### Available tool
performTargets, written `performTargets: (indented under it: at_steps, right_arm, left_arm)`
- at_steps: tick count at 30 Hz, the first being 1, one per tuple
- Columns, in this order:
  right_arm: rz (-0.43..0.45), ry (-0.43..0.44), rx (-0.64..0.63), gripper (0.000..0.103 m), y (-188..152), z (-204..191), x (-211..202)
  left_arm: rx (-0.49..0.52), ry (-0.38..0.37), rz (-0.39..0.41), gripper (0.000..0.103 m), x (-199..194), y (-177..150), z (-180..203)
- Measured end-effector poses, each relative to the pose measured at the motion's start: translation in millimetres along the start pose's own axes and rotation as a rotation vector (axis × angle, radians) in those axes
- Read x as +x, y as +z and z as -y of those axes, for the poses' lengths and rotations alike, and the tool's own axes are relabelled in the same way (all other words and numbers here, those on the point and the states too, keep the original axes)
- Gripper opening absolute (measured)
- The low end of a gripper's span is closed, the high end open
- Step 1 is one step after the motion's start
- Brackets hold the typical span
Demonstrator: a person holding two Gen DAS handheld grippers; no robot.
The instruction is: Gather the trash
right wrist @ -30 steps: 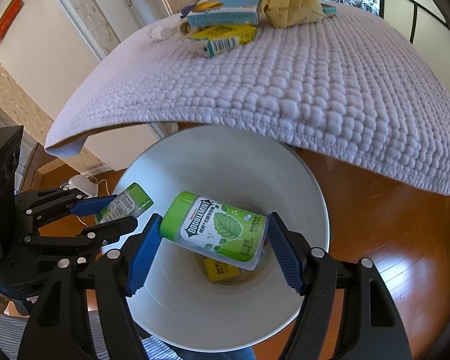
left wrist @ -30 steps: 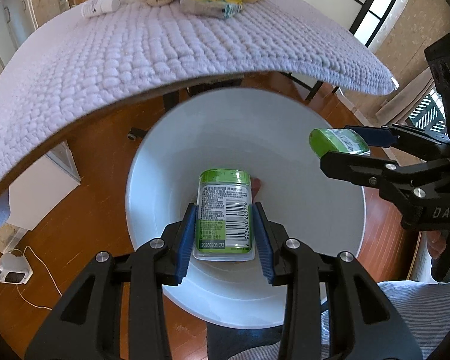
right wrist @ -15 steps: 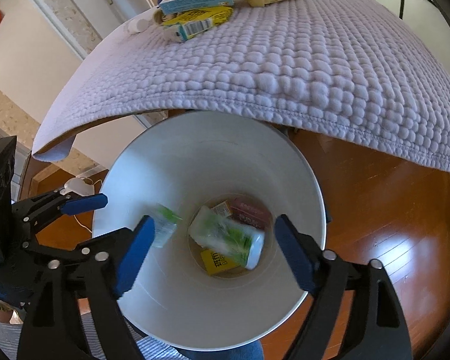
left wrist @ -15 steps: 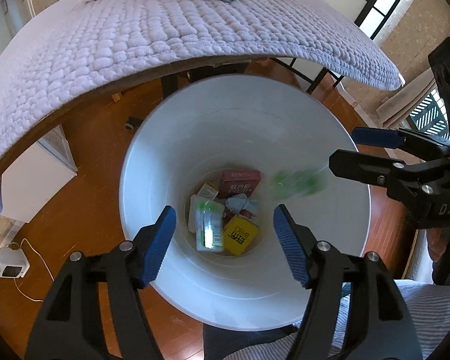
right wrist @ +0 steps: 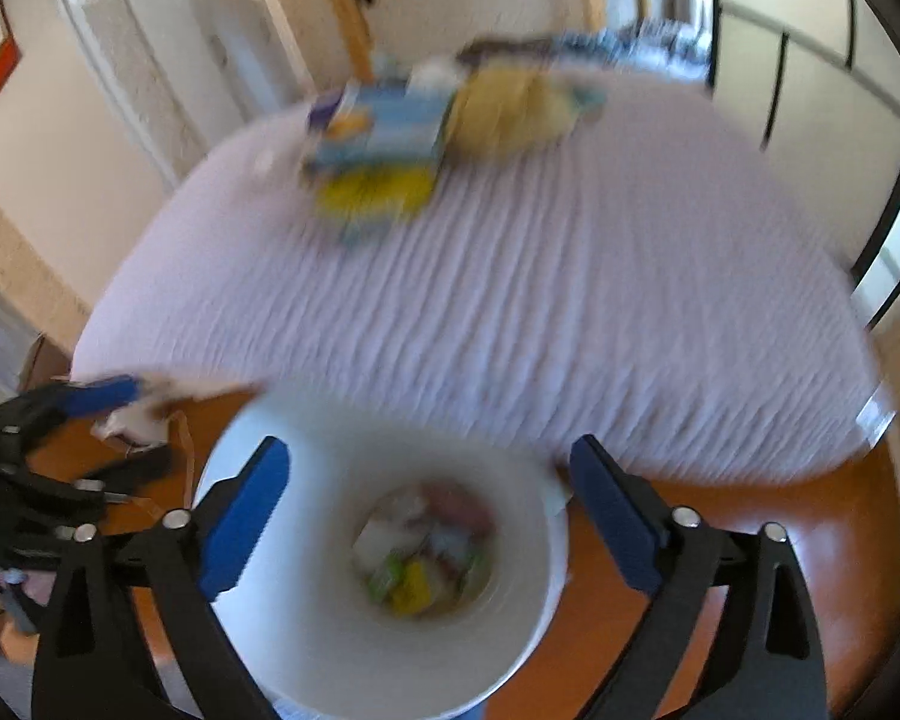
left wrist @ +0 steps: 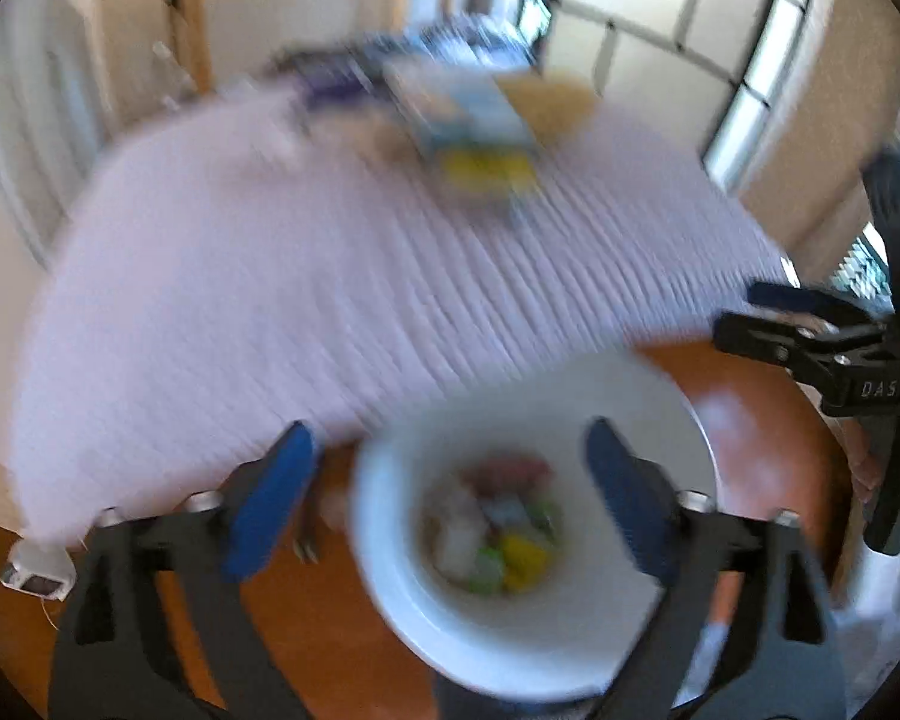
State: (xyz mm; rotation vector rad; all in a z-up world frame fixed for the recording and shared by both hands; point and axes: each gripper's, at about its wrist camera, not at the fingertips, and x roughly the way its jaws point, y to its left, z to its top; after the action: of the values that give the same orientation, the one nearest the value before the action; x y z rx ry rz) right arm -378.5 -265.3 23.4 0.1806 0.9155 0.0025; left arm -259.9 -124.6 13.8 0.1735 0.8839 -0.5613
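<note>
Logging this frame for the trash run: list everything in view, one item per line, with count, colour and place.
Bin: one, white, on the floor below the table's near edge.
Trash in bin: a blurred heap, green, yellow, pink and white, at the bottom; count unclear.
Table cover: one, pale lilac quilted, draped over the table.
Blue box: one, blue, far end of the table.
Yellow pack: one, yellow, just in front of the blue box.
Paper bag: one, tan, crumpled, right of the blue box.
Floor: reddish-brown wood.
Left gripper: black with blue pads, open, empty, above the bin.
Right gripper: black with blue pads, open, empty, above the bin.
</note>
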Motion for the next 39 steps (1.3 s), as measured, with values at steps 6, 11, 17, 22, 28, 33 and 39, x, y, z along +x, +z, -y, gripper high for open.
performTargets:
  at_steps: [6, 11, 17, 22, 28, 33, 39]
  right_arm:
    - [0.106, -0.181, 0.058, 0.098, 68.9, 58.2, 18.0]
    - [0.099, -0.285, 0.086, 0.098, 115.2, 99.9, 53.1]
    - [0.068, -0.333, 0.103, 0.098, 147.1, 129.0, 98.7]
    - [0.046, -0.381, 0.096, 0.098, 163.4, 143.9, 125.1]
    - [0.019, -0.373, 0.165, 0.098, 175.6, 168.3, 143.1]
    - [0.012, -0.354, 0.186, 0.099, 177.7, 177.2, 147.4]
    - [0.014, -0.349, 0.19, 0.099, 175.7, 175.0, 147.8]
  left_arm:
    - [-0.15, 0.159, 0.102, 0.101, 8.5, 59.8, -76.6]
    - [-0.252, 0.255, 0.083, 0.101, 42.6, 89.8, -129.2]
    - [-0.322, 0.321, 0.045, 0.101, 80.7, 110.1, -171.1]
    - [-0.347, 0.356, 0.015, 0.101, 103.9, 120.8, -194.0]
    - [-0.385, 0.366, -0.019, 0.101, 123.6, 127.2, -208.0]
    - [-0.366, 0.384, -0.035, 0.102, 127.2, 129.7, -207.7]
    - [-0.371, 0.378, -0.035, 0.102, 126.7, 128.7, -210.6]
